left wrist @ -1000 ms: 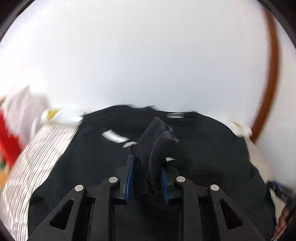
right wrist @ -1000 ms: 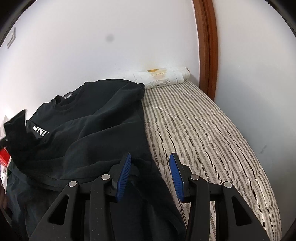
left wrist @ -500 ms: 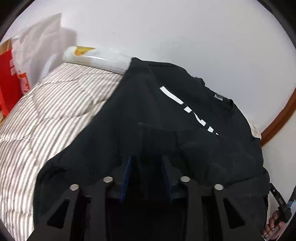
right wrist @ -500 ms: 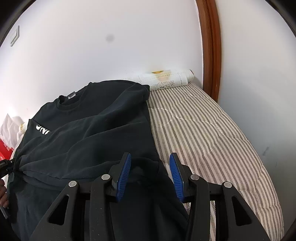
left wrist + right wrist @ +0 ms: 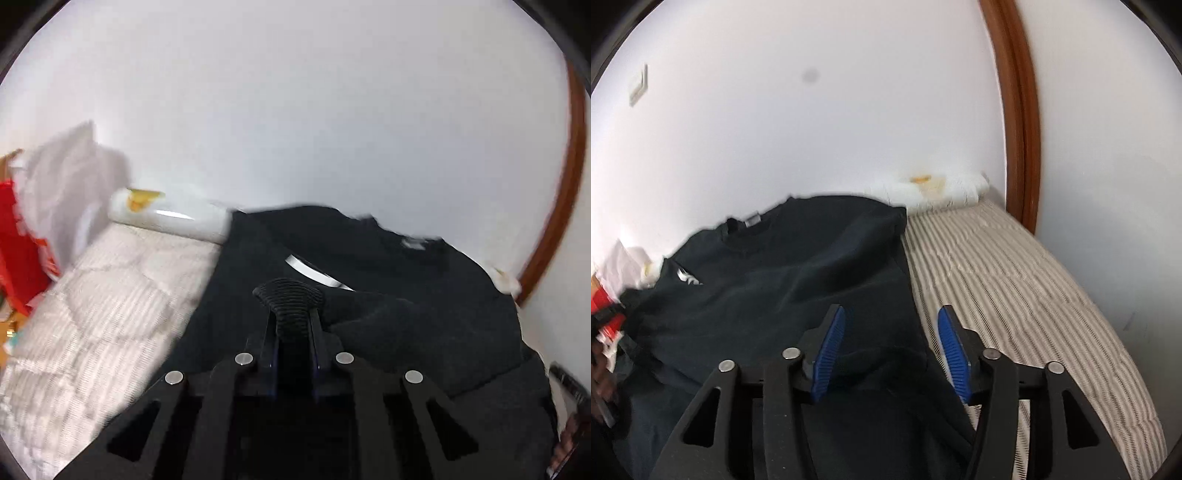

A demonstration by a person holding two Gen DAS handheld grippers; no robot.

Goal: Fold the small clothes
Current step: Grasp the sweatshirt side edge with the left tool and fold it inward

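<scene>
The black sweatshirt [image 5: 406, 295] is spread on the striped mattress [image 5: 1015, 288], its collar toward the white wall and a sleeve drawn across the chest. It is judged soft, limp and fairly thick: light to lift, prone to sagging and bunching, and not fragile. A firmer hold is likely offered by the ribbed cuff [image 5: 290, 301] or a hem than by the flat body cloth.

The ribbed cuff is pinched between the narrowly closed fingers of the left gripper [image 5: 291, 332], a fold of rib standing up above the tips. The right gripper [image 5: 890, 332] is held wide apart over the garment's right edge, nothing between its blue pads [image 5: 831, 343].

Compared with half a second earlier, the cuff is raised higher and seen more clearly, the white print is less covered, and the left view is swung and blurred. The right gripper is little changed. A rolled white cover [image 5: 170, 218] lies at the wall.
</scene>
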